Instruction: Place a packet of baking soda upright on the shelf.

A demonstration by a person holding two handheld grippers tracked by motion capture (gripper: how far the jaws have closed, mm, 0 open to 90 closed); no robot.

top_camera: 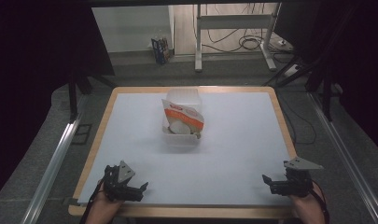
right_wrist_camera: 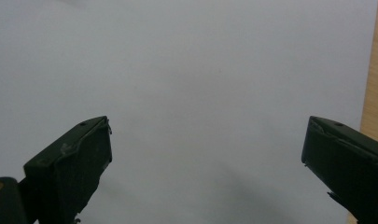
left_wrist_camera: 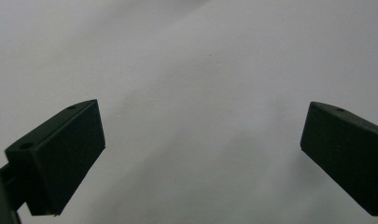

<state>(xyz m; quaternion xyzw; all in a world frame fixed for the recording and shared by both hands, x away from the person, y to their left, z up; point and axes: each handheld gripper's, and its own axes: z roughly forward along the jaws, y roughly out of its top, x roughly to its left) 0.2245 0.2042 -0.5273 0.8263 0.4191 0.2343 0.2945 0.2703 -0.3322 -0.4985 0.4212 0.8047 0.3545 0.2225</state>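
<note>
A clear plastic bin (top_camera: pixel 183 139) stands in the middle of the white table top (top_camera: pixel 242 140). An orange-and-white bag (top_camera: pixel 183 116) with pale round items leans inside it. My left gripper (top_camera: pixel 139 188) rests near the front left edge, held by a hand, jaws wide apart over bare white surface (left_wrist_camera: pixel 200 140). Near the front right edge my right gripper (top_camera: pixel 269 183) is held the same way, open, with nothing between its jaws (right_wrist_camera: pixel 205 154). Both grippers are far from the bin.
The table has a wooden rim (top_camera: pixel 282 116), visible at the right in the right gripper view (right_wrist_camera: pixel 375 84). Metal rails (top_camera: pixel 56 158) run along both sides. Behind the table stand a desk frame (top_camera: pixel 233 28), cables and a small box (top_camera: pixel 161 49) on the floor.
</note>
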